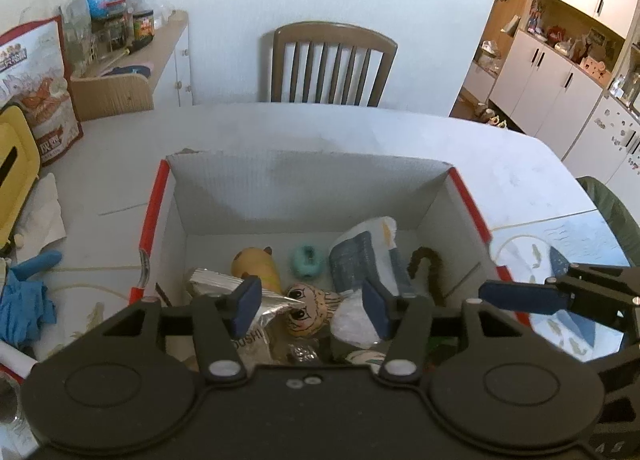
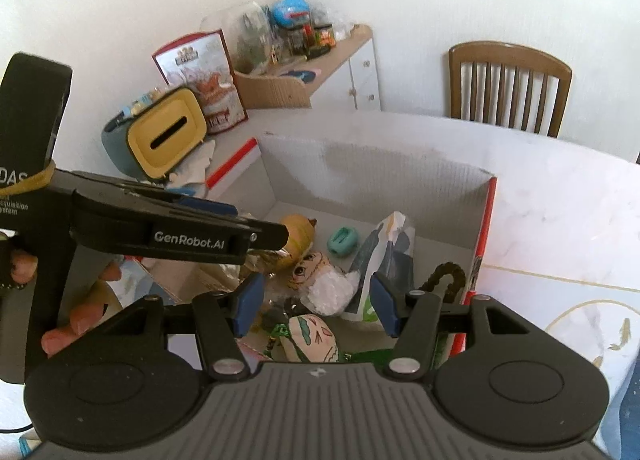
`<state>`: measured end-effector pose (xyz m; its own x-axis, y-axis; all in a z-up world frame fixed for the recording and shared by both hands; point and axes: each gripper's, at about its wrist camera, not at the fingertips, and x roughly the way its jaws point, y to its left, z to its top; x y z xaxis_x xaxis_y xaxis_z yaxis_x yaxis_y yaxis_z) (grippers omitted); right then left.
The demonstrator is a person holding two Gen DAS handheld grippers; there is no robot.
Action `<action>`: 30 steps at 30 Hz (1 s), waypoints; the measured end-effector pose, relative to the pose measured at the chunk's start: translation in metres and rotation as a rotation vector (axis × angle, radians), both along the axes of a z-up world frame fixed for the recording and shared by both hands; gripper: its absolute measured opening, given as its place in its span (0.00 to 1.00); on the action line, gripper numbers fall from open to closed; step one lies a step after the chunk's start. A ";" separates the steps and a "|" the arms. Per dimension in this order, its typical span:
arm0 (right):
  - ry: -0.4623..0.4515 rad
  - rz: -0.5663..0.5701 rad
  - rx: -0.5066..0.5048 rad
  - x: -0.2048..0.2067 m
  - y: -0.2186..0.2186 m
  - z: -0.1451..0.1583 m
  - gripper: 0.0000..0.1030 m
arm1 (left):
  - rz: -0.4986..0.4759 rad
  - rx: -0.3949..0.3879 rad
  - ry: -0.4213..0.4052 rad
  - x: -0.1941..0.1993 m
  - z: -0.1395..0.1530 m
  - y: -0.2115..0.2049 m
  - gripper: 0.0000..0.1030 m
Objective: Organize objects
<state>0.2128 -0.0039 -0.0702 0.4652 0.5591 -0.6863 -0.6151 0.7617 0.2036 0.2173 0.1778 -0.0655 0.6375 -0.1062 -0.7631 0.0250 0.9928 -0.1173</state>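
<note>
A cardboard box with red edges and a white inside sits on the table, with both grippers over its near side. Inside lie a yellow plush toy, a teal piece, a blue-and-white packet, a dark fuzzy curl, a doll head and a silver foil pack. My left gripper hangs open above the doll head, holding nothing. My right gripper is open over white stuffing and a pale doll. A hand holds the left tool, whose black finger crosses that view.
A wooden chair stands behind the table. At the left are a yellow tissue holder, a snack bag, blue gloves and crumpled paper. A sideboard carries jars. A fish-patterned mat lies right of the box.
</note>
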 end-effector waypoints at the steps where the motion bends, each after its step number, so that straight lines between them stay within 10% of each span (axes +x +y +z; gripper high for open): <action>1: -0.005 -0.002 0.006 -0.002 -0.002 0.003 0.58 | -0.001 0.003 -0.006 -0.003 0.003 -0.001 0.56; 30: -0.101 -0.063 0.134 -0.056 -0.049 0.044 0.82 | 0.012 0.072 -0.152 -0.076 0.045 -0.016 0.95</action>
